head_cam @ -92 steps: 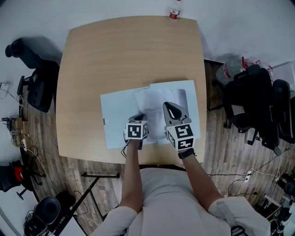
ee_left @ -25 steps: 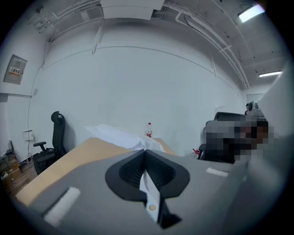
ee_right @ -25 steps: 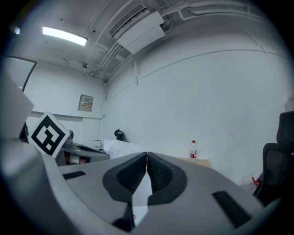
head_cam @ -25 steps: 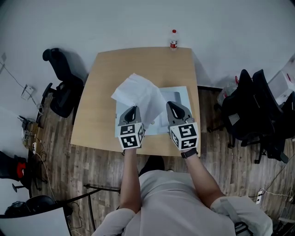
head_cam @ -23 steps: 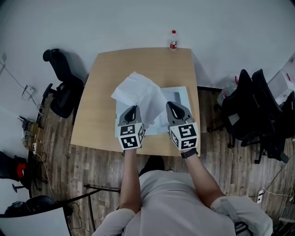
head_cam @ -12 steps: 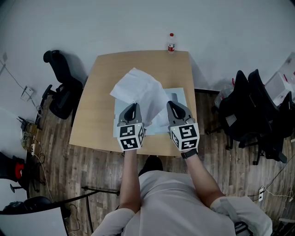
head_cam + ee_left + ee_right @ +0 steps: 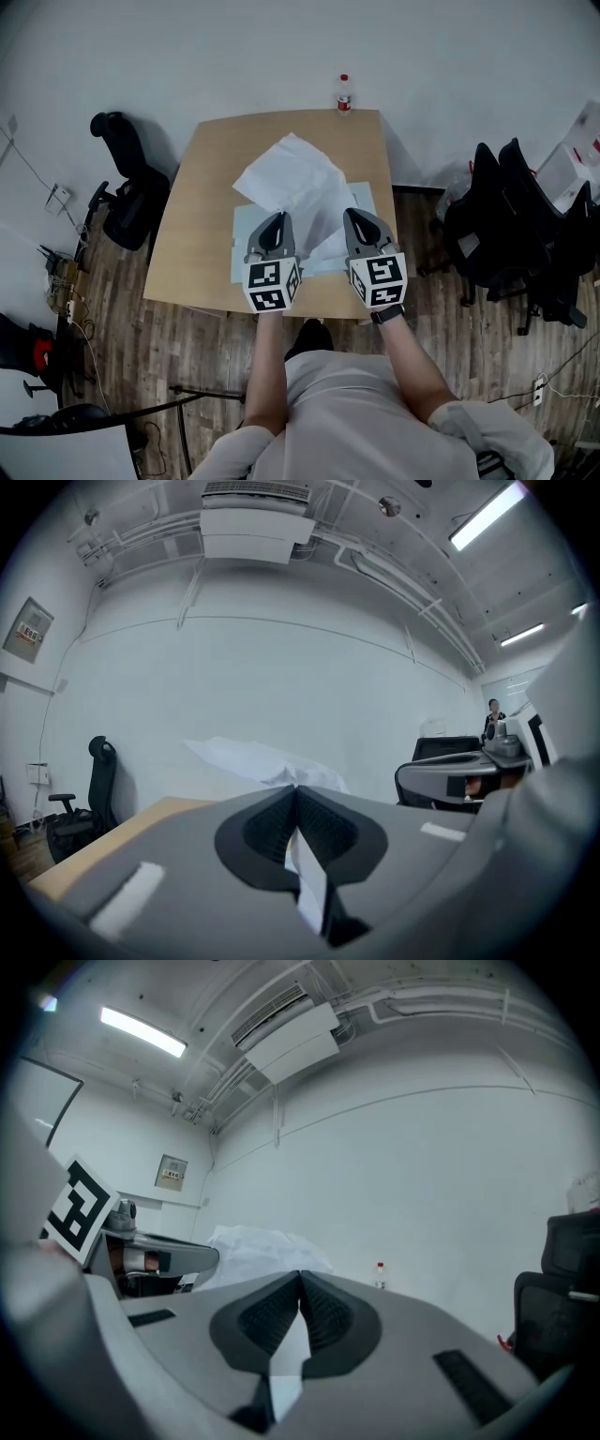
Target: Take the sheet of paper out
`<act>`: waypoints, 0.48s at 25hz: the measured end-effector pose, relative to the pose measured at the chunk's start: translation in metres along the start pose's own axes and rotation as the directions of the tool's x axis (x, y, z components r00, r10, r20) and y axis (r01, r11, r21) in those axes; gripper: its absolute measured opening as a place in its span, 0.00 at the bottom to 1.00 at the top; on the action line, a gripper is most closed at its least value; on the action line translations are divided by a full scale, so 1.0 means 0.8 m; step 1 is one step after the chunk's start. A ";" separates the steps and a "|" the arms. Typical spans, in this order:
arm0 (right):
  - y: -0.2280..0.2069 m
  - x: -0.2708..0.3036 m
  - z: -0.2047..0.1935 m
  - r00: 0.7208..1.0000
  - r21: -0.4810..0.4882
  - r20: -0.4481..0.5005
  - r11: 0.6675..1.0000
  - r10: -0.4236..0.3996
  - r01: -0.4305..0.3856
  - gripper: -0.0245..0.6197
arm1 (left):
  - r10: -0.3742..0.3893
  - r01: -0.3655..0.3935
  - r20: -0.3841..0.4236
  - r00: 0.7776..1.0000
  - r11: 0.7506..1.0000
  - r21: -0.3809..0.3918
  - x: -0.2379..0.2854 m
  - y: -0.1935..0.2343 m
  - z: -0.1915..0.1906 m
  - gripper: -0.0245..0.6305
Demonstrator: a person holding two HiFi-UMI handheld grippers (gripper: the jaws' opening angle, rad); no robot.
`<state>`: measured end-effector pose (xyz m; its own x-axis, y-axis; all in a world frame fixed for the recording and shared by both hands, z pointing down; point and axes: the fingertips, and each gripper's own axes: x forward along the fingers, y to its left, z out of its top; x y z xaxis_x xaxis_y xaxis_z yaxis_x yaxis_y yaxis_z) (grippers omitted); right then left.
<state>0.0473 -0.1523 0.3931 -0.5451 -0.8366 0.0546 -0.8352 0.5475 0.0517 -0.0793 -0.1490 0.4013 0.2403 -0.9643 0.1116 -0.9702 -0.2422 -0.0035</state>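
Two grippers, one sheet of paper (image 7: 291, 178).
Left gripper (image 7: 276, 218) and right gripper (image 7: 356, 215) jaws pinch it above the pale blue folder (image 7: 238, 239).

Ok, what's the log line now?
left gripper: shut on paper | right gripper: shut on paper | paper: held above table | folder: on table

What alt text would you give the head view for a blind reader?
From above: a person's left hand-held gripper and right hand-held gripper pinch a crumpled white sheet of paper, raised over a pale blue folder on a wooden table.
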 end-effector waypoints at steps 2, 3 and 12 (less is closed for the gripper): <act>0.000 -0.003 -0.001 1.000 0.000 -0.001 1.000 -0.004 0.004 0.06 | -0.005 0.005 0.000 1.000 1.000 0.002 -0.002 -0.001 0.000 0.05; 0.000 -0.005 -0.001 1.000 0.000 -0.002 1.000 -0.006 0.006 0.06 | -0.007 0.007 -0.002 1.000 1.000 0.001 -0.003 -0.002 -0.001 0.06; -0.015 -0.007 -0.016 0.999 0.011 -0.025 0.999 -0.046 0.046 0.06 | -0.038 0.038 -0.021 0.999 0.999 -0.006 0.010 -0.010 -0.014 0.06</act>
<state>0.0613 -0.1541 0.4046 -0.5045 -0.8599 0.0776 -0.8600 0.5084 0.0434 -0.0702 -0.1537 0.4136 0.2762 -0.9519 0.1328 -0.9606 -0.2778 0.0066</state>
